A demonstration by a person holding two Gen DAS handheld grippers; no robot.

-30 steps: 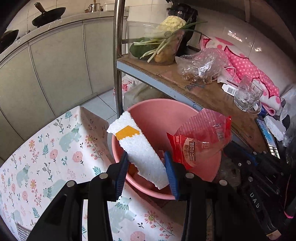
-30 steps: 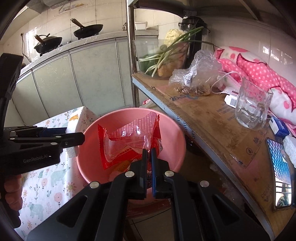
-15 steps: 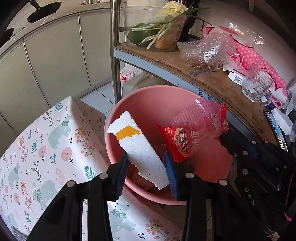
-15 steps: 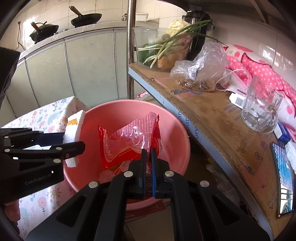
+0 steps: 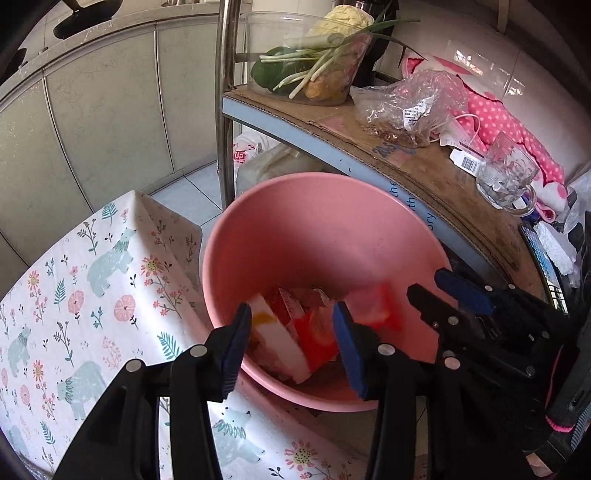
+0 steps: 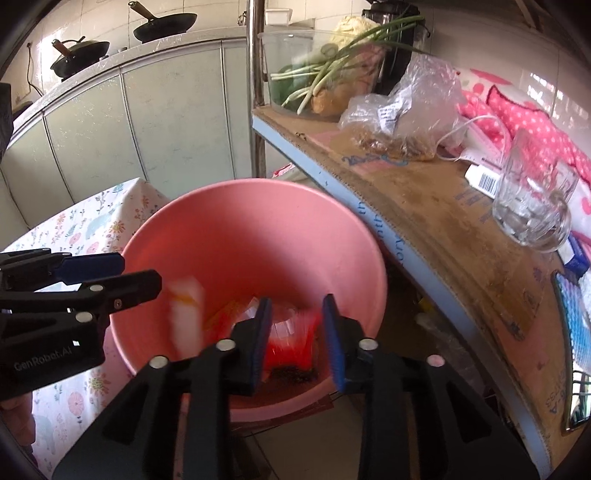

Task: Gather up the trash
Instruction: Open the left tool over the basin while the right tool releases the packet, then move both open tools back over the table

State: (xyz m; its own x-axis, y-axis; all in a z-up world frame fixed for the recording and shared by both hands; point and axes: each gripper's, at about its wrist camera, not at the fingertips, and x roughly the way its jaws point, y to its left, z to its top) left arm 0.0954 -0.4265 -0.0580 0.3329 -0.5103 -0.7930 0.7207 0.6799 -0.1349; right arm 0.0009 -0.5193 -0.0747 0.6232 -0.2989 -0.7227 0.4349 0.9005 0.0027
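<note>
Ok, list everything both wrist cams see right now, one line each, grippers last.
basin: 1, pink, beside table, below shelf
foam piece: 1, white with yellow patch, in basin, blurred
wrapper: 1, red and clear, in basin, blurred
tablecloth: 1, white floral with bears, left of basin
shelf: 1, cardboard-lined, right of basin
glass bowl: 1, clear, holds scallions and vegetables, shelf's far end
plastic bag: 1, clear, on shelf
mug: 1, clear glass, on shelf
cloth: 1, pink with white dots, behind mug
woks: 2, black, on far counter
left gripper: black, blue pads, jaws opening, nothing gripped, over basin
right gripper: black, blue pads, jaws opening, nothing gripped, over basin
</note>
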